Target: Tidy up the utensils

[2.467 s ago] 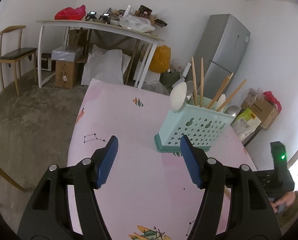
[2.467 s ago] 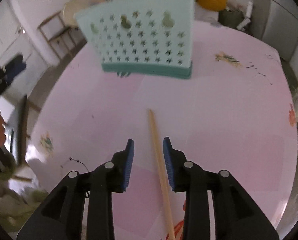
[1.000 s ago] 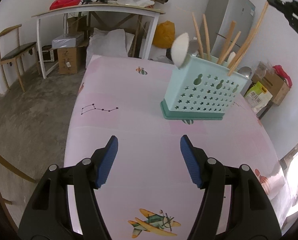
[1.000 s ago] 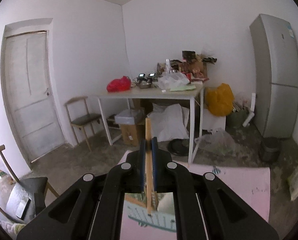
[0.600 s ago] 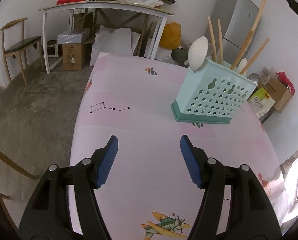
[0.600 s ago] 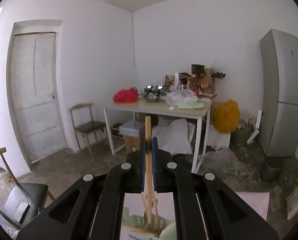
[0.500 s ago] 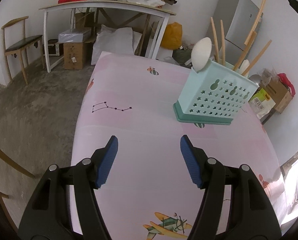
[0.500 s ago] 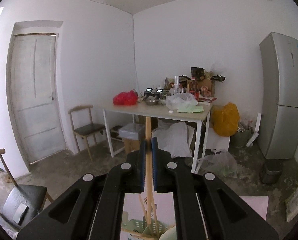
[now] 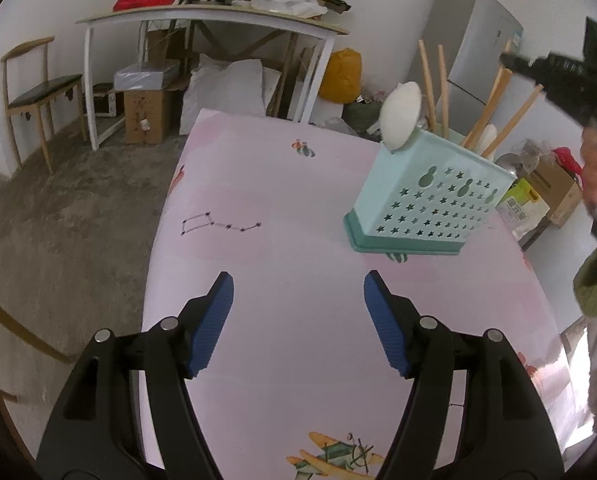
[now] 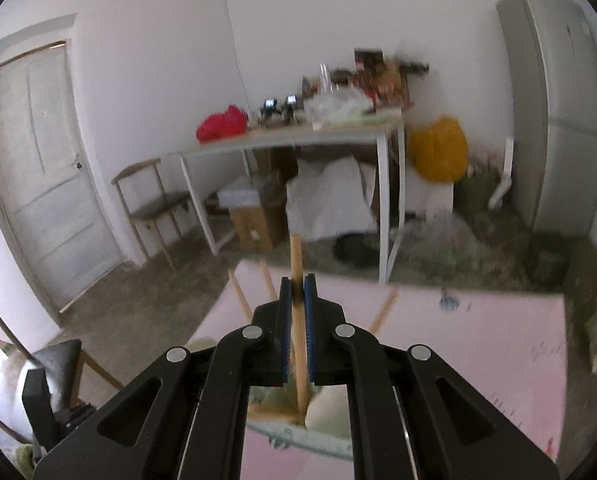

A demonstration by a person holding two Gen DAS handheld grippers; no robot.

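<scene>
Your right gripper [image 10: 297, 292] has its blue pads clamped tight on a wooden chopstick [image 10: 296, 264]. The stick stands nearly upright between them, its top end clear above the pads and its lower end down inside the utensil basket [image 9: 426, 196]. From the left wrist view, that same gripper sits above the basket's far right corner, with the stick slanting down into it.

The basket is pale teal with star and gourd cut-outs and a darker base. It stands on the pink tablecloth [image 9: 298, 240], toward the right side. It already holds a white spoon [image 9: 400, 116] leaning over its near left corner and several other wooden chopsticks [image 9: 442, 84] standing or slanting behind.

Your left gripper [image 9: 298, 312] is over the cloth on the near side of the basket, well apart from it. Its jaws are wide and opening, with nothing between the pads.

Beyond the basket: a white side table [image 9: 202, 16] loaded with clutter, a wooden chair [image 9: 30, 88] to its left, a grey refrigerator [image 9: 470, 40] to the right.
</scene>
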